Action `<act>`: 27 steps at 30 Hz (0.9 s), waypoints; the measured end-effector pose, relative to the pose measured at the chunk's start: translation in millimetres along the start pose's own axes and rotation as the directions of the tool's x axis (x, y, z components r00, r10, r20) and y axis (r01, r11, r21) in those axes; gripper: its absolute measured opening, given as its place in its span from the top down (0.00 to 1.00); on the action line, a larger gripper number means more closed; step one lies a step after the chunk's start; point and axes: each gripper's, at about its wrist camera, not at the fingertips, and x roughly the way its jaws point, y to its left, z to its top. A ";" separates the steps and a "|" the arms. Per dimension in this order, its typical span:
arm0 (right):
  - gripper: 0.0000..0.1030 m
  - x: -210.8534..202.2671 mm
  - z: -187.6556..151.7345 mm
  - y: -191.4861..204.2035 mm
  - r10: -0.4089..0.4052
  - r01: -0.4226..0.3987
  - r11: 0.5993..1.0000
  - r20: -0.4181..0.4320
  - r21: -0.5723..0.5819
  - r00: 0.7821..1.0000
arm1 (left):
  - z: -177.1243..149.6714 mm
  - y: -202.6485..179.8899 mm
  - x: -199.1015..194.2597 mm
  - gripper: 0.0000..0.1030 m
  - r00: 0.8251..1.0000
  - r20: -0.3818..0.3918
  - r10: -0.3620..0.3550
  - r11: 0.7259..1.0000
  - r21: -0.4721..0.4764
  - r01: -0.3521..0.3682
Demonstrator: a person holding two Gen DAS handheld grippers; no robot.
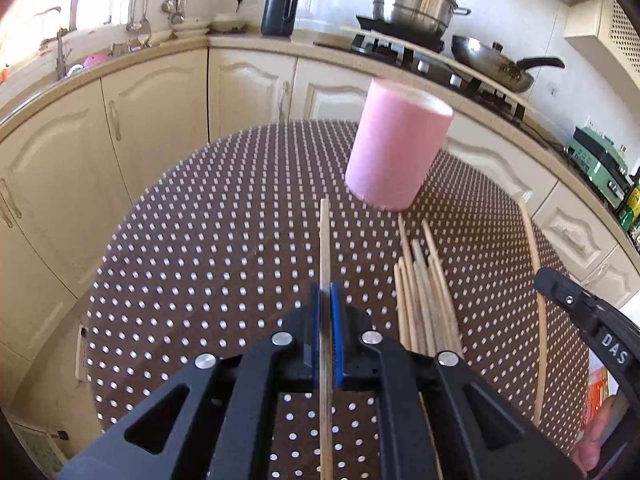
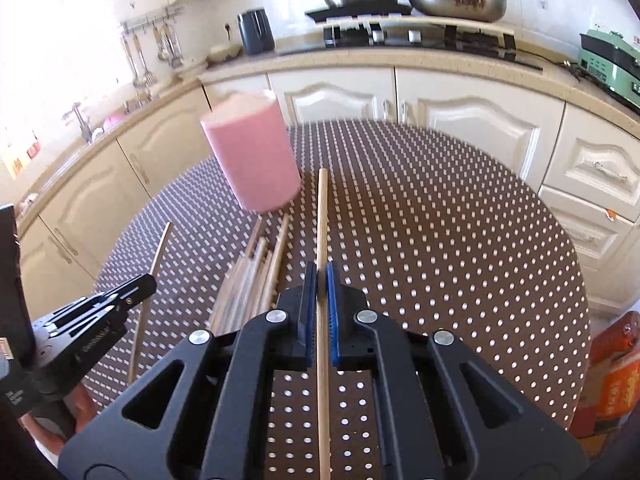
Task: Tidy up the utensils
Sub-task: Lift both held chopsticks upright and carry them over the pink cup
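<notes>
A: Chopsticks first. Left gripper [image 1: 325, 292] is clamped tight on one chopstick [image 1: 325, 240], blue pads pressing both sides, stick running forward past the tips and back under the body.

B: Right one?

A: Same. Right gripper [image 2: 319, 276] closed hard on its own chopstick [image 2: 322, 216], stick pointing ahead toward the pink cup [image 2: 252, 156].

B: Where's the cup?

A: Standing on the round dotted table [image 2: 440, 240], far side. In the left view it sits ahead and to the right [image 1: 394, 148]; in the right view, ahead and to the left. Opening not visible well, blurred.

B: Rest of the sticks?

A: Loose pile of chopsticks [image 1: 424, 300] lying flat on the table between the two grippers, tips near the cup base. Can't count them.

B: Held sticks touching the table?

A: Can't tell. Both point down at a slant. Neither tip reaches the cup.

B: Background?

A: Kitchen cabinets [image 1: 160, 128], stove with steel pot [image 1: 416, 0] and pan [image 1: 492, 64].
</notes>
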 end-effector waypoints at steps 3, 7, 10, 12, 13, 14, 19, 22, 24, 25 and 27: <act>0.94 -12.7 9.2 2.4 0.006 -0.006 1.000 0.039 0.004 0.999 | 8.9 -2.0 -13.4 0.94 0.999 0.051 -0.006 1.000 -0.006 0.007; 0.94 -30.7 17.3 4.6 0.015 -0.015 1.000 0.097 0.002 0.995 | 19.9 -5.9 -29.9 0.94 0.992 0.124 0.001 1.000 -0.009 0.000; 0.94 -37.1 22.3 6.0 0.024 -0.025 1.000 0.120 0.008 0.992 | 28.0 -8.9 -42.6 0.94 0.984 0.176 -0.011 1.000 -0.013 0.013; 0.94 -40.9 27.8 7.3 0.024 -0.025 1.000 0.142 0.004 0.990 | 33.4 -12.9 -50.1 0.94 0.977 0.212 -0.004 1.000 -0.009 0.006; 0.94 -42.4 29.4 8.2 0.026 -0.026 1.000 0.149 0.003 0.989 | 35.1 -14.6 -52.7 0.94 0.975 0.224 -0.003 1.000 -0.007 0.005; 0.94 -44.4 31.7 9.3 0.031 -0.031 1.000 0.157 0.001 0.987 | 37.4 -15.5 -55.1 0.94 0.972 0.236 -0.007 1.000 -0.004 0.009; 0.95 -51.7 39.5 14.9 0.032 -0.032 0.999 0.194 -0.003 0.980 | 49.2 -21.7 -67.8 0.94 0.957 0.291 -0.015 1.000 0.002 0.015; 0.95 -54.3 47.3 17.3 0.029 -0.030 1.000 0.213 -0.001 0.977 | 54.8 -24.3 -73.9 0.94 0.946 0.324 -0.006 1.000 0.007 0.004; 0.95 -55.9 51.5 18.9 0.026 -0.024 1.000 0.232 -0.008 0.972 | 59.7 -24.7 -76.2 0.94 0.944 0.330 -0.016 1.000 0.006 0.015; 0.95 -55.9 52.8 18.9 0.026 -0.024 1.000 0.237 -0.010 0.971 | 61.7 -24.7 -77.3 0.94 0.942 0.335 -0.014 1.000 0.003 0.014; 0.95 -55.0 59.2 19.0 0.033 -0.032 0.999 0.235 -0.012 0.971 | 67.0 -25.3 -78.3 0.94 0.937 0.350 -0.003 1.000 0.001 0.003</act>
